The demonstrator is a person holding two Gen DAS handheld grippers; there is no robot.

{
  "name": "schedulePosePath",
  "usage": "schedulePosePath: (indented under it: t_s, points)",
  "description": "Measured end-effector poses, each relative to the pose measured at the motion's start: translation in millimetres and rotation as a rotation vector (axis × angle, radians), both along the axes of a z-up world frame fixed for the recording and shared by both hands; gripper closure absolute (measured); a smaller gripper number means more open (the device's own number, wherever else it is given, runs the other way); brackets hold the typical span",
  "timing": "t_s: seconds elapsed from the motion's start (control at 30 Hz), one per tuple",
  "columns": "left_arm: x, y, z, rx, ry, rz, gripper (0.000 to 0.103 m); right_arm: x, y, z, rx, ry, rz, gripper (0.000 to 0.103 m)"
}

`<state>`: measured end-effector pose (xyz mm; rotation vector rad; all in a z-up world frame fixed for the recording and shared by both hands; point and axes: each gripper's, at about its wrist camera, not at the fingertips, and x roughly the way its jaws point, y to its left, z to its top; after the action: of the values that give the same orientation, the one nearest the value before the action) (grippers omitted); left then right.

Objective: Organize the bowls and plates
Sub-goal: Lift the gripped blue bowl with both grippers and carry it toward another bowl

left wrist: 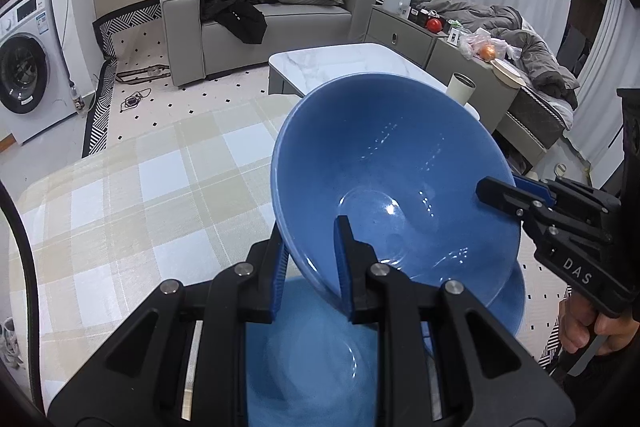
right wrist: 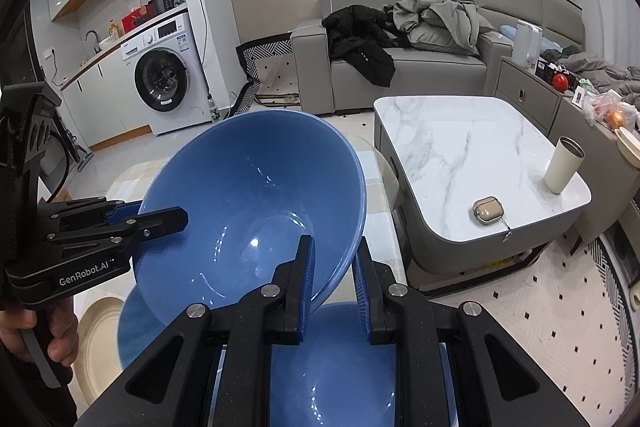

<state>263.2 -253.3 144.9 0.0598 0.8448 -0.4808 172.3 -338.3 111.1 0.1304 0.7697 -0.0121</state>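
A large blue bowl (left wrist: 384, 171) is held tilted in the air over the checked tablecloth (left wrist: 140, 195). My left gripper (left wrist: 310, 247) is shut on its near rim. My right gripper (right wrist: 332, 263) is shut on the opposite rim of the same bowl (right wrist: 248, 187). Each gripper shows in the other's view, the right gripper (left wrist: 504, 195) and the left gripper (right wrist: 160, 219). A second blue bowl (left wrist: 312, 355) sits right below on the cloth, also in the right wrist view (right wrist: 332, 371). A cream plate (right wrist: 96, 343) lies beside it, to the left.
A white marble coffee table (right wrist: 460, 155) stands beyond the cloth with a cream tumbler (right wrist: 562, 165) and an earbud case (right wrist: 488, 211). A grey sofa (left wrist: 256, 23) with clothes and a washing machine (right wrist: 168, 75) stand farther back.
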Motion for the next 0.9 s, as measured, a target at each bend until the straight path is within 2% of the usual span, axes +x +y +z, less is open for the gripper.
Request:
schedulePosePath:
  t_s: [0.6,0.9]
  points:
    - [-97,39,36,-0.002,-0.049,-0.015,0.084,-46,22,12,0.040,-0.062,-0.015,0.084]
    - [-121,70,40,-0.006,-0.055,-0.007,0.084,-60,40,8,0.061,-0.082,-0.019,0.084]
